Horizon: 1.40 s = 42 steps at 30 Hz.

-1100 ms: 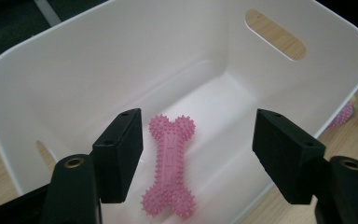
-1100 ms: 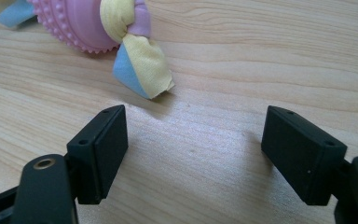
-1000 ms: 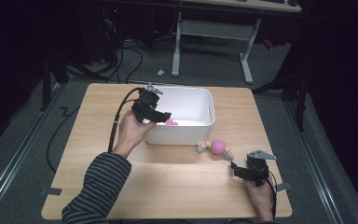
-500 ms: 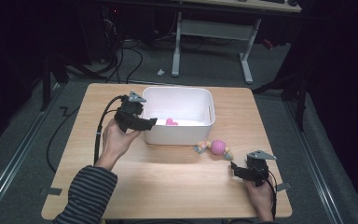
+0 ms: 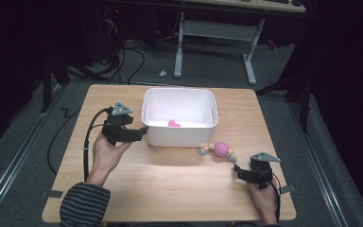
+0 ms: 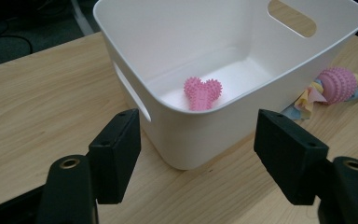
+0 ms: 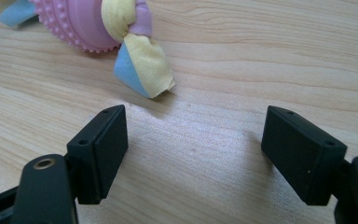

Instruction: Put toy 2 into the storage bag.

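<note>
Pink spiky heart (image 6: 203, 93) lies inside white bin (image 6: 279, 70), left gripper (image 6: 198, 151) gaping beside it

White plastic bin (image 5: 179, 137): no lettering, label or brand mark legible.
Pink spiky rubber heart (image 6: 202, 92): no print.
Pink ribbed ball with knotted cloth tails (image 7: 98, 23): no print.
Pale wooden table top (image 5: 170, 184): no sign or number.
Black gripper jaws: no readable marking.
</note>
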{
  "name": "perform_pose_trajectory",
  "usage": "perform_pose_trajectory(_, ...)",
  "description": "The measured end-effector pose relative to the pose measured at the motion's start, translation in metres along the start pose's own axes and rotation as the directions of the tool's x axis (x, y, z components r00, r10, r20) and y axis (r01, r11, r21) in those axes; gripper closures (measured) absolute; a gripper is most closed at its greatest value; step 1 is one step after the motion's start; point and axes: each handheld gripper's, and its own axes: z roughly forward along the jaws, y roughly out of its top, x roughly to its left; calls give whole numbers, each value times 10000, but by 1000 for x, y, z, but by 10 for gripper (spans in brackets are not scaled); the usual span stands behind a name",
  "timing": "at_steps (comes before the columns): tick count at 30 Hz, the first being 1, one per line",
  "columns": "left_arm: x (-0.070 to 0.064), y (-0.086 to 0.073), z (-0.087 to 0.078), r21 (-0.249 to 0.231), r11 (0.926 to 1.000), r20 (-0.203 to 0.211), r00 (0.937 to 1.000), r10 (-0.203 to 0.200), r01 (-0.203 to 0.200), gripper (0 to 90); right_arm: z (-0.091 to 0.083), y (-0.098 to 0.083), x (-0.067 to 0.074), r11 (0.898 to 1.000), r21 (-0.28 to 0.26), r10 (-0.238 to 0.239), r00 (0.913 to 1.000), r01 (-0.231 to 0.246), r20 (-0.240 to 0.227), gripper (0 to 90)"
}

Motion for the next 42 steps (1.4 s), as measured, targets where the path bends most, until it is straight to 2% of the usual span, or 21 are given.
perform_pose_trajectory(9, -1, -17, -3, 31, 10000, -23, 10000, -20, 20, 317, 0, 0, 0, 10000, -7, 6, 10000, -6, 7, 229)
perform_pose_trajectory(20, 4, -42, 0, -15, 9983, 177, 9981, -584, 585, 317, 0, 0, 0, 10000, -7, 6, 10000, -6, 8, 229)
perform_pose_trajectory(28, 6, -58, 7, 28, 9949, 346, 9943, -1007, 1007, 316, 0, 0, 0, 10000, -9, 3, 10000, -3, 8, 229)
perform_pose_trajectory(35, 5, -71, 18, 388, 9919, 499, 9912, -1228, 1209, 320, 0, 0, 0, 10000, -6, 3, 10000, -3, 8, 229)
perform_pose_trajectory(42, 5, -81, 26, 649, 9913, 443, 9920, -1178, 1148, 314, 0, 0, 0, 10000, -8, 3, 10000, -3, 10, 229)
